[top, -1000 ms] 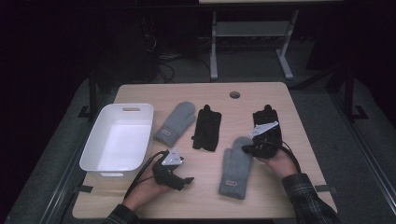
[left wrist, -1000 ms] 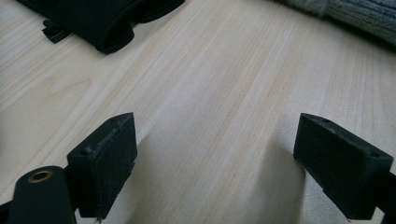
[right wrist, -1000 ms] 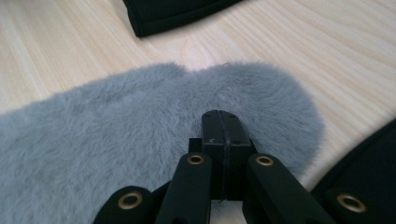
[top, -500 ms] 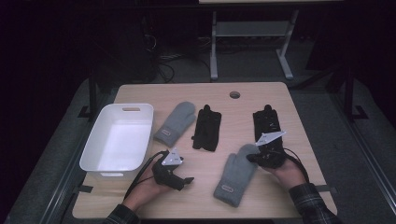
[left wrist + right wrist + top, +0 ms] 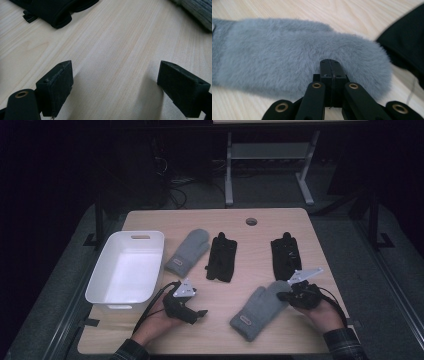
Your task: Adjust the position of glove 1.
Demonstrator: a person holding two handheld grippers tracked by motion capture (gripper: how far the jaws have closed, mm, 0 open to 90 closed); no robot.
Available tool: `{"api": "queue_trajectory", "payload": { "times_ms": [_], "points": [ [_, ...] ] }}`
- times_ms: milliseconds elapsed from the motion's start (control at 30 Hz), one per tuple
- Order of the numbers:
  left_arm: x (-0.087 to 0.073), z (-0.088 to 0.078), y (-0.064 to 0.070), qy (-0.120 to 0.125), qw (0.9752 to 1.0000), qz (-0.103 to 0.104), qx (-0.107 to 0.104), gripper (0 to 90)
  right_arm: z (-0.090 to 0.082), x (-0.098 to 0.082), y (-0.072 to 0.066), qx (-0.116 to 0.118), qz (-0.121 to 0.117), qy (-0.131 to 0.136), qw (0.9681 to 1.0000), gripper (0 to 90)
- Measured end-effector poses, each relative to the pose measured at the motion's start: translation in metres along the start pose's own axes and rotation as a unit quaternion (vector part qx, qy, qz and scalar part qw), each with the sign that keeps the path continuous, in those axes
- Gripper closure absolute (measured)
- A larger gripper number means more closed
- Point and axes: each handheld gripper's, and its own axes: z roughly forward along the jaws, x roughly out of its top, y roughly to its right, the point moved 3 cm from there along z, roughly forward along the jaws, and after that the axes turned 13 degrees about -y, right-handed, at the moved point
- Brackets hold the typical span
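1. Our right gripper has its jaws pressed together at the fingertip end of the grey mitten; in the right gripper view the pads meet at the fur's edge, pinching at most a little nap. We cannot tell whether they truly grip the fabric.
2. Our left gripper rests on the table with jaws spread wide and nothing between them; bare wood lies ahead of it in the left gripper view.
3. Taking the white bin as our landmark: the held-or-nudged mitten lies well to its right, near the table's front edge, lying at a slant.
4. A second grey mitten sits just right of the bin. One black glove lies beside that mitten; another black glove lies farther right still.
5. The bin holds nothing.
6. We judge the sorting barely started: all four pieces are on the table, none binned.
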Motion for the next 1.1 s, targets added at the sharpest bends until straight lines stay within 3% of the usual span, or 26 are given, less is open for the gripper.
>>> {"api": "queue_trajectory", "payload": {
  "times_ms": [133, 333, 467, 533, 633, 767, 1100],
  "points": [
    [0.0, 0.0, 0.0, 0.0, 1.0, 0.0, 0.0, 12.4, -0.006, -0.012, 0.002, -0.006, 0.007, 0.007, 0.9999, 90.0],
    [0.0, 0.0, 0.0, 0.0, 1.0, 0.0, 0.0, 12.5, -0.024, -0.023, -0.008, 0.009, -0.005, 0.051, 0.9986, 90.0],
    [0.0, 0.0, 0.0, 0.001, 1.0, -0.001, 0.0, 12.5, -0.02, -0.03, -0.022, 0.038, -0.011, 0.045, 0.9982, 90.0],
    [0.0, 0.0, 0.0, 0.0, 1.0, -0.001, -0.001, 12.5, -0.013, -0.031, -0.034, 0.055, -0.027, 0.033, 0.9976, 90.0],
    [0.0, 0.0, 0.0, 0.001, 1.0, -0.003, -0.001, 12.4, -0.002, -0.026, -0.05, 0.071, -0.057, 0.013, 0.9958, 90.0],
    [0.0, 0.0, 0.0, 0.0, 1.0, -0.001, 0.0, 12.4, 0.005, -0.015, -0.064, 0.086, -0.083, 0.008, 0.9928, 90.0],
    [0.0, 0.0, 0.0, -0.001, 1.0, -0.001, 0.0, 12.5, 0.022, 0.018, -0.069, 0.09, -0.107, 0.005, 0.9902, 90.0]
  ]
}}
